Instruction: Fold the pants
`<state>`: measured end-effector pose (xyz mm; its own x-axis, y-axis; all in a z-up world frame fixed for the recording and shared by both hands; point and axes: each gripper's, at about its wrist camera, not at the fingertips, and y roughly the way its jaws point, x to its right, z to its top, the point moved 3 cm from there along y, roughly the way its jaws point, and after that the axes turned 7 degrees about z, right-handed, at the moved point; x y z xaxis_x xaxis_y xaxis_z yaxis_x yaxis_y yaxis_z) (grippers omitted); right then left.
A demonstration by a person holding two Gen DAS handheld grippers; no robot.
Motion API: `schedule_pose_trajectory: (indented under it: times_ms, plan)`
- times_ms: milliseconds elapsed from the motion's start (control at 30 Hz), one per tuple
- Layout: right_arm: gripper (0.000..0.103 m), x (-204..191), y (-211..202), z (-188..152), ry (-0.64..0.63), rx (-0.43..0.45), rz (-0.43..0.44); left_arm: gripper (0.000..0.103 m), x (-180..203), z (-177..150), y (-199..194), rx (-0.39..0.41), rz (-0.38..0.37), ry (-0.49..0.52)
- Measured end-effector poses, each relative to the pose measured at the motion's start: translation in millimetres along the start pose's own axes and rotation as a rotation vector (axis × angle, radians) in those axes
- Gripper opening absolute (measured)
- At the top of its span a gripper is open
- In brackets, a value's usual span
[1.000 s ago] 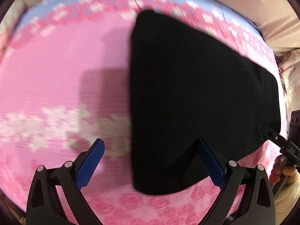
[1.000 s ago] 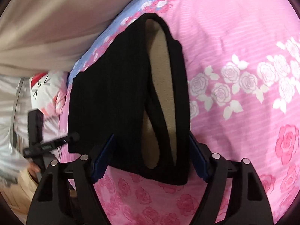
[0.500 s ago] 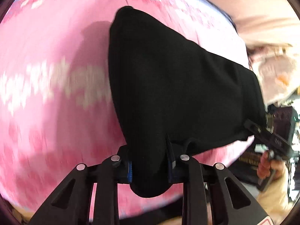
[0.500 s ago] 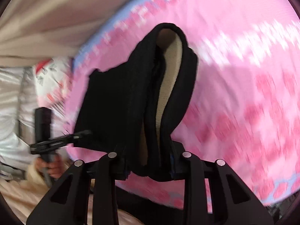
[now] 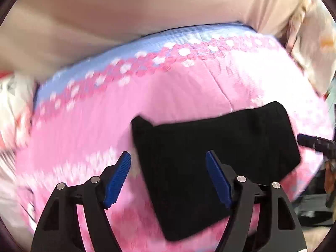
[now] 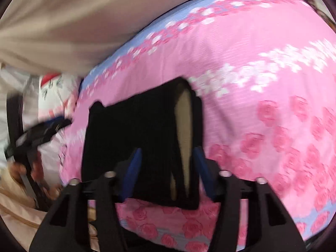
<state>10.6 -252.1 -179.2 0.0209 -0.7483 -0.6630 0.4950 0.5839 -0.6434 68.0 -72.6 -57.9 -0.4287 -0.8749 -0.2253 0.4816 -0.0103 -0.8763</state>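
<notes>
Much bare pink bedspread (image 5: 178, 96) beyond pants (image 5: 210, 153) (folded) far edge.

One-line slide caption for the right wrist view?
Right gripper straddles the waistband end of folded black pants on a pink floral bedspread.

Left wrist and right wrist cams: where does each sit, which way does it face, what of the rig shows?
Left wrist: on the left gripper, angled down at the folded black pants on the pink floral quilt; its open blue pads, the right gripper's tip.
Right wrist: on the right gripper, facing the pants' tan-lined opening; a hand.
Shared: pants, quilt, beige wall.
</notes>
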Motion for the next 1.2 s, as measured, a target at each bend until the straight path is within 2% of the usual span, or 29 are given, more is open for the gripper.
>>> schedule_pose_trajectory:
  times_ms: [67, 100, 200, 267, 400, 467, 533, 600, 700, 833, 900, 1033, 1133, 1167, 1200]
  plan:
    - [0.027, -17.4, 15.0, -3.0, -0.063, -0.017, 0.031, 0.071, 23.3, 9.7, 22.3, -0.042, 0.041, 0.05]
    - [0.027, -24.7, 13.0, -2.3, -0.087, -0.001, 0.061, 0.071, 42.3, 11.6, 40.5, -0.09, 0.062, 0.082]
    - [0.027, -43.5, 13.9, -1.1, -0.118, 0.037, 0.127, 0.072, 53.6, -11.1, 71.5, -0.16, 0.103, 0.129]
    - [0.028, -21.5, 7.3, -2.1, -0.063, 0.039, 0.14, 0.073, 57.6, -25.3, 81.1, -0.161, 0.171, 0.169]
    - [0.031, 26.4, -22.4, 2.8, 0.068, 0.1, 0.197, 0.08, 60.5, -28.7, 84.8, -0.155, 0.223, 0.202]
    - [0.031, 48.4, -39.7, 6.0, 0.09, 0.144, 0.178, 0.087, 58.5, -26.8, 88.8, -0.165, 0.246, 0.194]
    - [0.031, 67.9, -48.1, 10.8, 0.099, 0.167, 0.123, 0.089, 59.8, -22.5, 94.9, -0.176, 0.244, 0.18]
    - [0.03, 72.9, -48.0, 16.2, 0.059, 0.143, 0.085, 0.09, 57.9, -21.6, 96.6, -0.188, 0.244, 0.165]
    - [0.03, 55.4, -29.9, 28.1, -0.087, 0.086, 0.058, 0.091, 57.9, -21.1, 97.8, -0.192, 0.251, 0.157]
    - [0.029, 33.3, -0.5, 34.4, -0.246, -0.026, 0.104, 0.091, 59.7, -22.0, 97.7, -0.186, 0.274, 0.161]
    - [0.029, 27.8, 10.8, 34.6, -0.283, -0.087, 0.116, 0.091, 60.1, -22.6, 97.3, -0.188, 0.28, 0.16]
    - [0.032, 37.1, 18.9, 42.0, -0.229, -0.117, 0.15, 0.092, 58.1, -22.8, 98.2, -0.189, 0.279, 0.151]
    - [0.032, 34.2, 31.7, 46.2, -0.234, -0.147, 0.151, 0.092, 57.1, -23.1, 98.4, -0.186, 0.278, 0.137]
    - [0.03, 31.2, 35.6, 47.4, -0.244, -0.153, 0.152, 0.092, 57.0, -23.6, 98.4, -0.184, 0.279, 0.136]
    - [0.023, 26.7, 37.4, 47.4, -0.254, -0.163, 0.163, 0.092, 57.2, -23.7, 98.3, -0.182, 0.282, 0.136]
